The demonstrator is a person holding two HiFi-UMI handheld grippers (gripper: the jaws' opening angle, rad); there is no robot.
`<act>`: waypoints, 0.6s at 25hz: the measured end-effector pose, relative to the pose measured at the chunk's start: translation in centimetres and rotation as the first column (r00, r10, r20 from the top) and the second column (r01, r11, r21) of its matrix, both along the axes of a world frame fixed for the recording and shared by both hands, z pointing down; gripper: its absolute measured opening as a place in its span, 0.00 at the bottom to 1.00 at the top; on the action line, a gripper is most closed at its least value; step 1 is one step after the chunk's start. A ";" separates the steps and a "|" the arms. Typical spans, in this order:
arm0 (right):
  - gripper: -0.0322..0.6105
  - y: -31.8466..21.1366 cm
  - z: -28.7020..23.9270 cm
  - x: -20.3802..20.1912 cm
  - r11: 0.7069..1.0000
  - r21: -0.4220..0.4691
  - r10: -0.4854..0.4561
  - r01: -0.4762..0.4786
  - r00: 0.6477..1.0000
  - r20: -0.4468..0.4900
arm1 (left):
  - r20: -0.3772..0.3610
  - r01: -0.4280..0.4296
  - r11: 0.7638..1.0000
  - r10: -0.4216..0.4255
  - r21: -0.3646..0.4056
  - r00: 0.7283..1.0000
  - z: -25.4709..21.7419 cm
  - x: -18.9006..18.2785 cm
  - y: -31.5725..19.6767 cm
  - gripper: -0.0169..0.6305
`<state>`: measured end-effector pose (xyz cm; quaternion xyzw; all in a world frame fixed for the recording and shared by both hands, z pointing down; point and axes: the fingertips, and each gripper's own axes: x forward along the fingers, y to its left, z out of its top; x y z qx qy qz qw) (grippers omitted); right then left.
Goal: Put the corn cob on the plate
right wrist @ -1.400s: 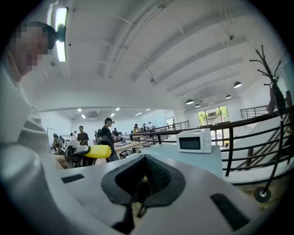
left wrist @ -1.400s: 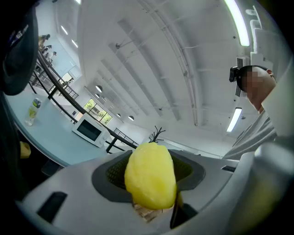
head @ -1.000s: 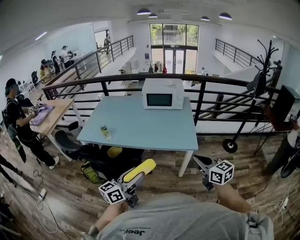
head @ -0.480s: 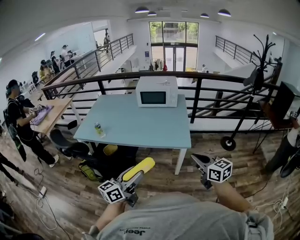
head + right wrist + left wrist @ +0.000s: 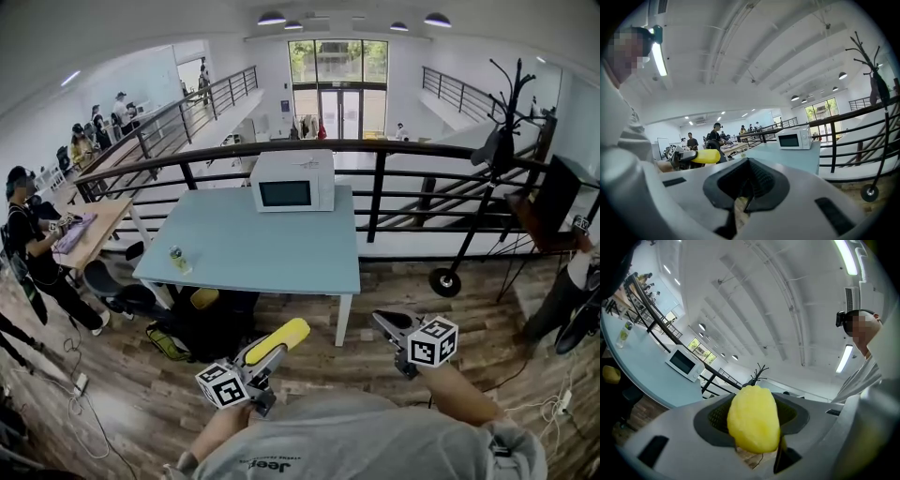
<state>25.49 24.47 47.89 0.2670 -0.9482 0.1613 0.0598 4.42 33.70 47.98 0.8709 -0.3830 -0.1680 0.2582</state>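
Note:
A yellow corn cob is clamped in my left gripper, low in the head view, and sticks out forward beyond the jaws. In the left gripper view the corn cob fills the space between the jaws of the left gripper. My right gripper is at lower right, jaws together with nothing in them. Its own view shows the right gripper with only a thin slit, and the corn cob off to the left. No plate is visible in any view.
Ahead stands a light blue table with a white microwave at its far edge and a small bottle near its left edge. Black bags lie under it. A dark railing runs behind. A person stands by a wooden desk at left.
The table and microwave have slid left in the head view as the person walks over the wooden floor. Both grippers keep their places in the view, with the corn cob still held.

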 end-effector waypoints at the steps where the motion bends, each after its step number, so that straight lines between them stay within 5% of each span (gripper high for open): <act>1: 0.08 0.0 0.2 0.4 1.000 -0.002 -0.001 0.001 1.000 0.002 | 0.002 -0.004 1.000 0.004 -0.004 1.000 0.0 0.5 0.0 0.38; 7: 0.08 -1.2 1.2 1.1 1.000 -0.025 -0.003 0.003 1.000 0.014 | 0.021 -0.018 1.000 0.018 -0.018 1.000 0.3 1.9 -1.0 0.38; 15: 0.08 -4.6 1.6 -1.8 0.999 -0.032 0.011 -0.011 1.000 -0.002 | 0.000 -0.031 0.999 0.031 -0.017 1.000 0.9 -1.2 -4.6 0.38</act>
